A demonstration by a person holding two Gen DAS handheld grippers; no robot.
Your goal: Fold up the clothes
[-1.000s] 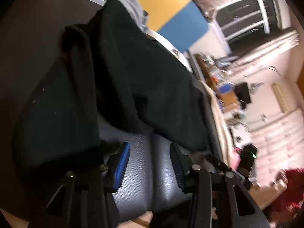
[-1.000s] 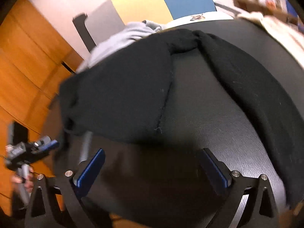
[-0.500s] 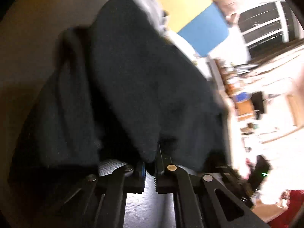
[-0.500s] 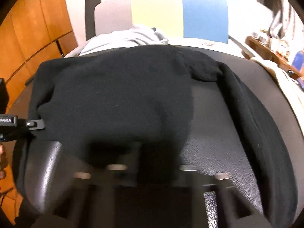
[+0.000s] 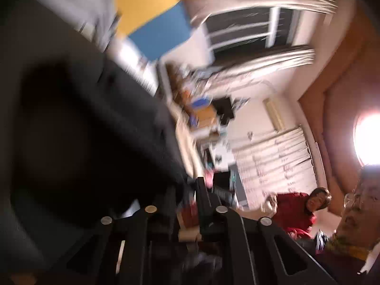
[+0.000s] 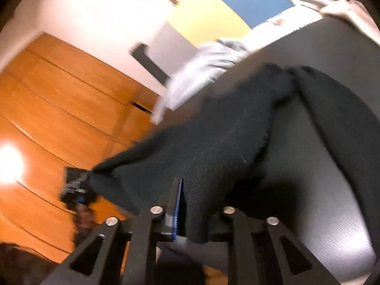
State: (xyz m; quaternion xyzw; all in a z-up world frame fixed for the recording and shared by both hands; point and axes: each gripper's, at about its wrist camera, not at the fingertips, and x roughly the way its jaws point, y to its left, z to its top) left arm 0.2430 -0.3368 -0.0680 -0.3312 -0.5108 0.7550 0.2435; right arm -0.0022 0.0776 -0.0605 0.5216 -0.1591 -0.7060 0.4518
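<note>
A black garment [image 6: 225, 142] lies partly on the dark table [image 6: 332, 213], and its near edge is lifted. My right gripper [image 6: 187, 204] is shut on the hem of the black garment, which rises from the jaws. My left gripper [image 5: 187, 197] is shut on another edge of the black garment [image 5: 95, 130], which fills the left of the blurred left wrist view. The left gripper also shows at the left of the right wrist view [image 6: 76, 187], holding the garment's corner up off the table.
A light grey garment [image 6: 204, 71] lies at the table's far edge. Behind it stands a chair with yellow and blue panels [image 6: 225, 16]. Orange wooden wall panels [image 6: 59, 106] are on the left. Two people [image 5: 308, 209] sit at the right of the left wrist view.
Both grippers closed on the black garment's near edge and have lifted it off the table. Both cameras now tilt upward and the garment hangs stretched between the grippers.
</note>
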